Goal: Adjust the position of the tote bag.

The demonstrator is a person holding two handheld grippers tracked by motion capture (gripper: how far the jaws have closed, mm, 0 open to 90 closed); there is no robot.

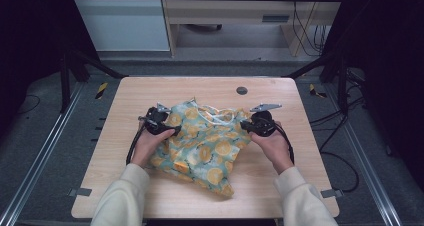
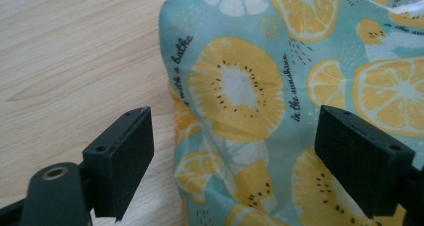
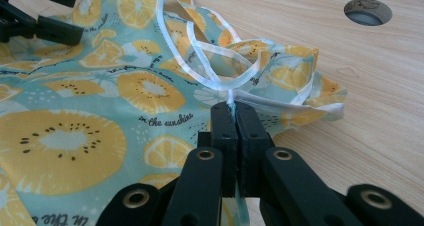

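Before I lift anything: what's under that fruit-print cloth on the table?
Around the fruit-print cloth bare wooden table shows, and its white ribbon lies on top. The cloth is crumpled and opaque, so whatever lies beneath it is covered.

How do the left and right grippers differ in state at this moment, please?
The left gripper has its jaws wide apart over the cloth, gripping nothing; the right gripper has its jaws shut on the cloth's edge by the white ribbon. Both are hand-held, black, and at the same fruit-print cloth.

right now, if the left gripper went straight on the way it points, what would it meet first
Most likely the fruit-print cloth: the left gripper has its jaws open, and the fabric lies directly ahead between them.
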